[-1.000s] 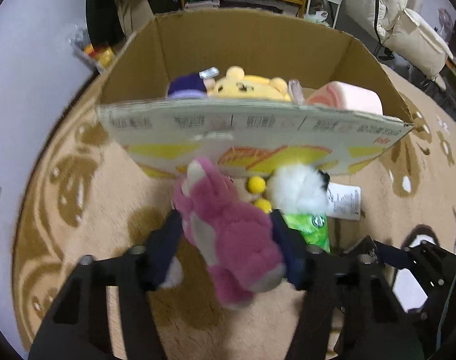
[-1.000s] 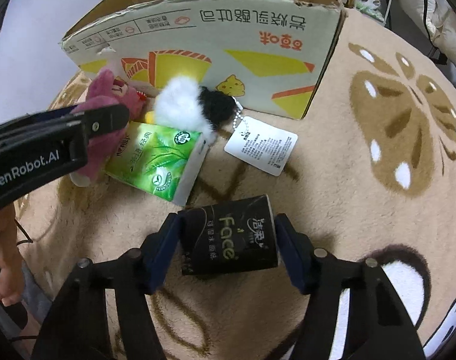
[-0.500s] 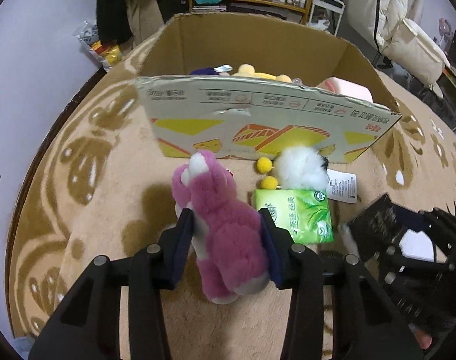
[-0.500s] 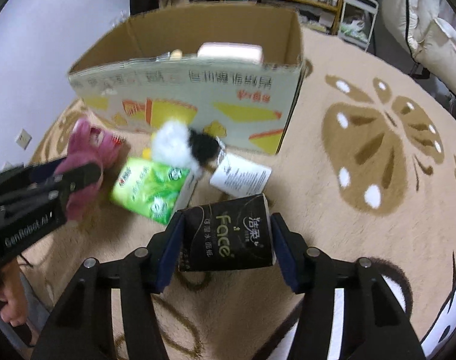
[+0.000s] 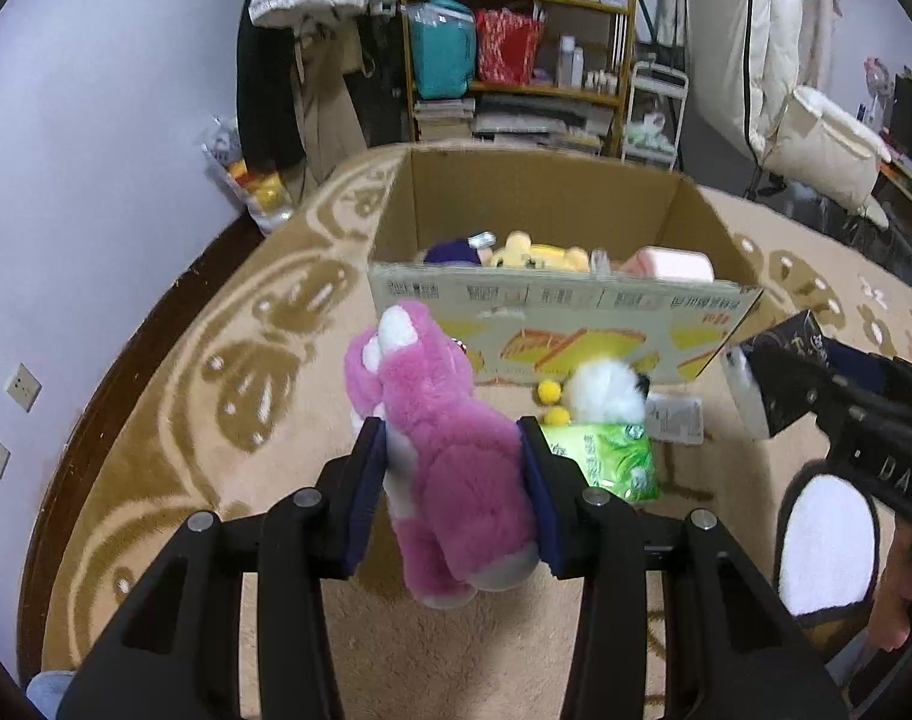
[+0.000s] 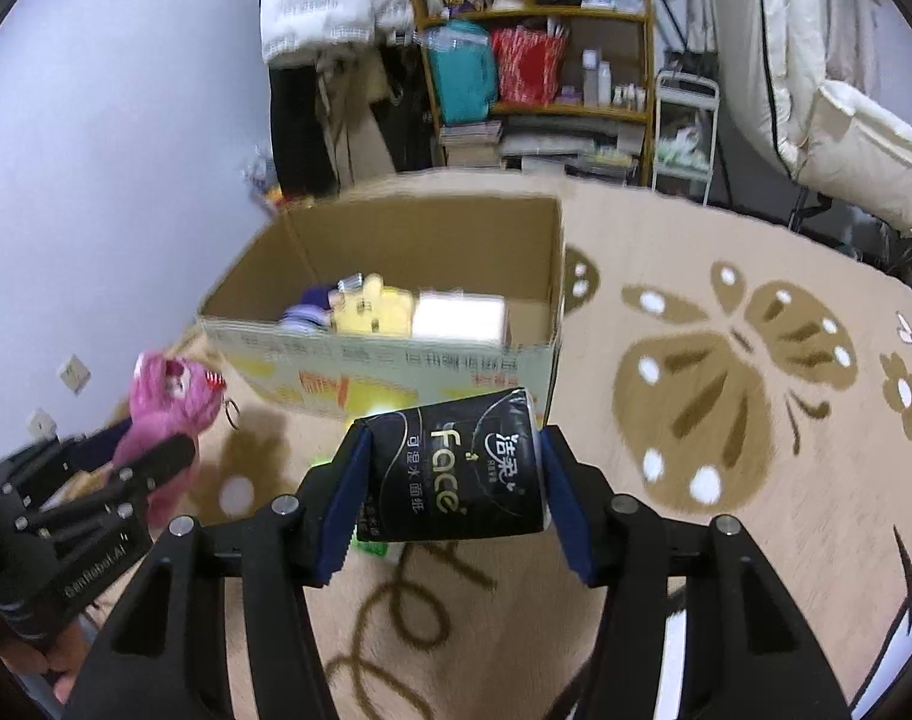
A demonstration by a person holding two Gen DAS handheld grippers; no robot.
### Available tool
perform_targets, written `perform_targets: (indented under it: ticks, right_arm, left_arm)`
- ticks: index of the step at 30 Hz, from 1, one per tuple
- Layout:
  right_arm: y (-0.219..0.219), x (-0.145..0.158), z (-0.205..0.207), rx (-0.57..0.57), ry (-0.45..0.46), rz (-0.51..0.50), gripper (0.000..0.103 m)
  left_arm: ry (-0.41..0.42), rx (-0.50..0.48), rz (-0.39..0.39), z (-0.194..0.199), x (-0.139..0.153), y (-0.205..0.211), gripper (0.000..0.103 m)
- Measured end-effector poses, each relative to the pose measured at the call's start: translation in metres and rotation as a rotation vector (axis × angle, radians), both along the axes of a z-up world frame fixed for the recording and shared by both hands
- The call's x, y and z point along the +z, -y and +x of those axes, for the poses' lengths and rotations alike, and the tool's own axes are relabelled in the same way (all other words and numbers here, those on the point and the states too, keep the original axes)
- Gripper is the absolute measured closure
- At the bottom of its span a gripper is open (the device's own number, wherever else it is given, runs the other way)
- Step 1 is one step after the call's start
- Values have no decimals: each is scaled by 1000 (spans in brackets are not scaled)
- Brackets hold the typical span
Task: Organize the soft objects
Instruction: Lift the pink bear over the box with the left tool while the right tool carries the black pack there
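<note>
Left wrist view: the pink plush toy [image 5: 450, 468] hangs between the two pads of the left tongs [image 5: 453, 480], head up toward the cardboard box [image 5: 546, 222], feet dangling below the pads. The left tongs are clenched on its body, both pads pressed into the fur, and the toy is clear of the rug [image 5: 216, 420]. Past it on the rug, just before the box's front wall, lie a green tissue pack [image 5: 606, 456] and a white fluffy toy [image 5: 606, 396], touching each other. Inside the box sit a yellow plush [image 5: 540, 255] and a pink-white pack [image 5: 672, 264]. At the right edge the right tongs [image 5: 774, 387] carry a black tissue pack [image 5: 783, 372].

Right wrist view: the black tissue pack [image 6: 456, 474] sits crosswise between the pads of the right tongs [image 6: 456, 480], gripped at both ends and held above the rug [image 6: 726, 480]. These tongs have just closed a little further on it. The box [image 6: 534, 252] stands beyond, open. At left the left tongs [image 6: 138, 456] hold the pink plush toy [image 6: 162, 414].
</note>
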State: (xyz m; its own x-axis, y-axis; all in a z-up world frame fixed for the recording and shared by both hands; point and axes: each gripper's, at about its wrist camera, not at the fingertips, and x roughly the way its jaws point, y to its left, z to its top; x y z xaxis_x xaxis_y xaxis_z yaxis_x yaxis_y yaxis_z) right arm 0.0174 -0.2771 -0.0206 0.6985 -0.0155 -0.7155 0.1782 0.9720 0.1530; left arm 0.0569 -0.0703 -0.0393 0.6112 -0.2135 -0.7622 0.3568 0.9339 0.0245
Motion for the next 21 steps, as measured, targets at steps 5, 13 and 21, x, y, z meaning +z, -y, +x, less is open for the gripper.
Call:
perform_targets:
  ticks: [5,13,21]
  right_arm:
    - [6,13,-2,-25,55,9,44]
    - [16,30,-1,-58,110,-7,44]
    - [18,46,8,-69,155,-35,44]
  left_arm:
    - [53,8,-16,-6,13,-5,61]
    - [116,34,-41,0,32,-12,61]
    - [183,41,-42,10,49,-13,61]
